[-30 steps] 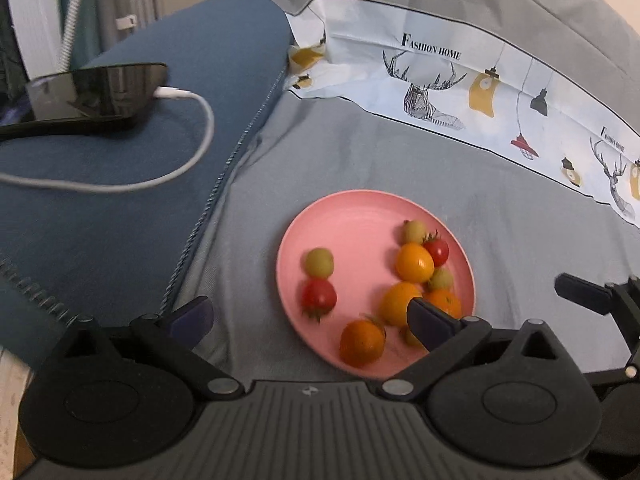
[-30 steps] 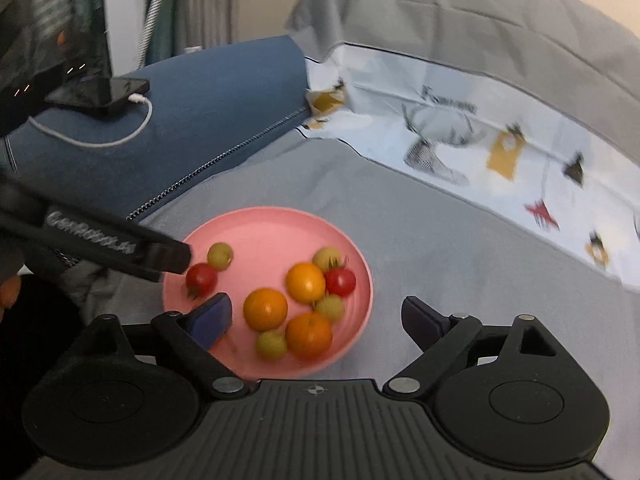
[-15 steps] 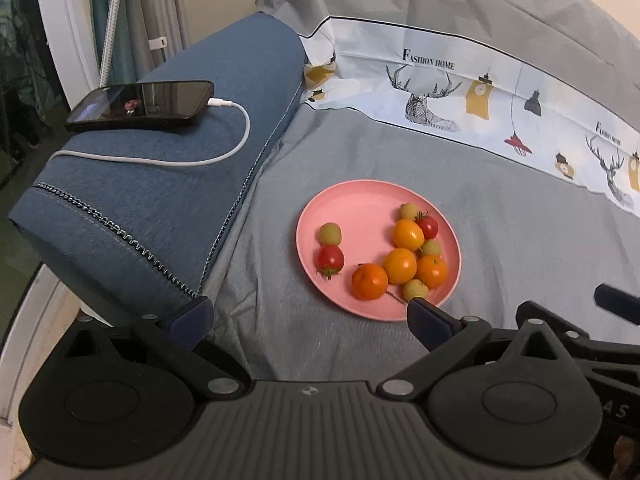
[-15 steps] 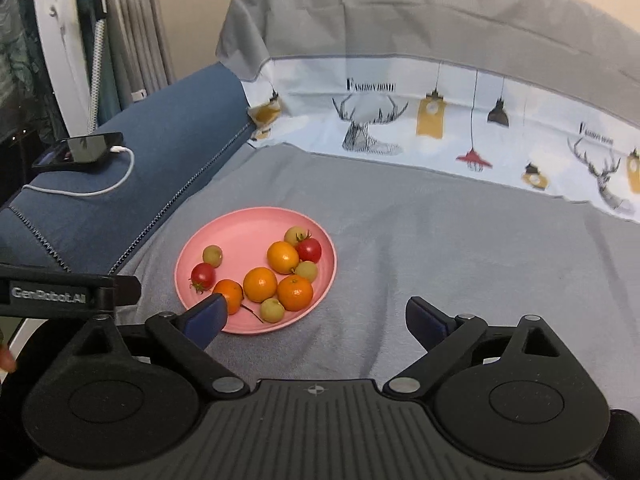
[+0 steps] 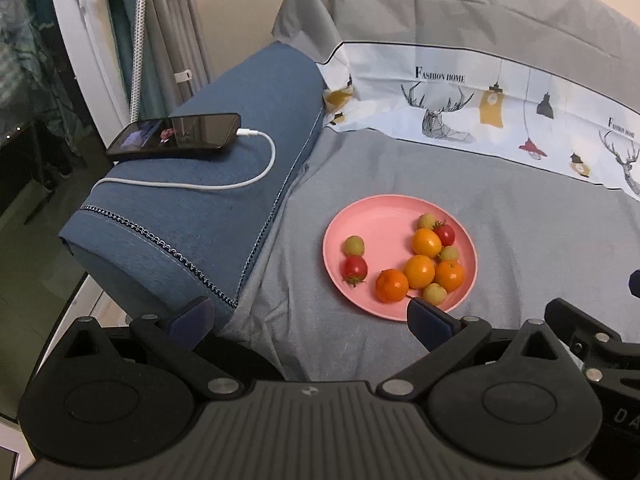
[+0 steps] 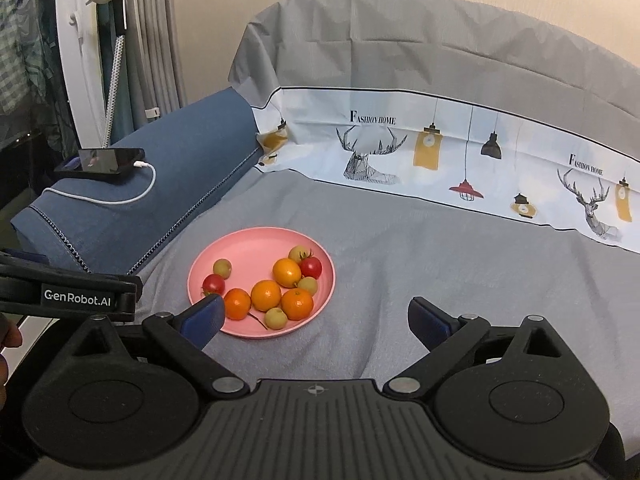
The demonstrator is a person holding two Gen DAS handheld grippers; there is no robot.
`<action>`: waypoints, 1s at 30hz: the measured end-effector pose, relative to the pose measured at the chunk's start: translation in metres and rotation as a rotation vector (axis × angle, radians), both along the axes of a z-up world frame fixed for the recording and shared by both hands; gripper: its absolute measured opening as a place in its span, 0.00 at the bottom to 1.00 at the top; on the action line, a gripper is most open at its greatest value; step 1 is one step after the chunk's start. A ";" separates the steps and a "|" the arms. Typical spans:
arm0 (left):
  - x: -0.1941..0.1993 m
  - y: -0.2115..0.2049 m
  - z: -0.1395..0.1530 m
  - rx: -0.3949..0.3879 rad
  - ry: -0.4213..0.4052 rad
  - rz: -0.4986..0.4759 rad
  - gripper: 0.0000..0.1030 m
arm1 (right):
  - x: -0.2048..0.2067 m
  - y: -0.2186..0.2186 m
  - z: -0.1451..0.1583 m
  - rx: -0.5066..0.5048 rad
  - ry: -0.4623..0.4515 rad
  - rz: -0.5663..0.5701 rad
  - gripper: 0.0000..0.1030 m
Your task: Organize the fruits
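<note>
A pink plate lies on the grey sofa cover. It holds several small oranges, two red cherry tomatoes and several yellow-green tomatoes. My left gripper is open and empty, above and in front of the plate's near-left side. My right gripper is open and empty, in front of the plate's near-right edge. The left gripper's body shows at the left of the right wrist view.
A blue armrest stands left of the plate, with a black phone and its white cable on top. A printed white cloth runs along the sofa back.
Both grippers have pulled back and up from the plate, which now looks smaller and farther. Both stay open and empty. The fruits have not moved.
</note>
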State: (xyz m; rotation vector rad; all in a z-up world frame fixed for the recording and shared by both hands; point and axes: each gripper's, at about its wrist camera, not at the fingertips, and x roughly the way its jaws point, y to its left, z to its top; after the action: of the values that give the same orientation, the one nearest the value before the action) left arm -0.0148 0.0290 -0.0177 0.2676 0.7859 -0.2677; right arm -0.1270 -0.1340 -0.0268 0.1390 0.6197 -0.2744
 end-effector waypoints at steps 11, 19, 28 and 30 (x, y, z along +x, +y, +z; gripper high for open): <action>0.003 -0.002 -0.007 0.006 0.069 -0.027 1.00 | 0.000 0.002 0.001 -0.009 0.000 0.003 0.97; 0.005 -0.002 -0.012 0.012 0.090 -0.030 1.00 | 0.004 0.002 -0.002 -0.006 0.016 0.008 0.98; 0.008 -0.003 -0.013 0.016 0.102 -0.025 1.00 | 0.007 0.002 -0.002 -0.010 0.021 0.018 0.98; 0.008 -0.004 -0.013 0.015 0.104 -0.023 1.00 | 0.007 0.001 -0.003 -0.007 0.021 0.015 0.98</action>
State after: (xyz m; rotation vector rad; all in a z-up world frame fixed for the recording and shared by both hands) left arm -0.0067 0.0254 -0.0308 0.2790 0.8887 -0.2997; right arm -0.1204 -0.1328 -0.0298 0.1248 0.6400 -0.2635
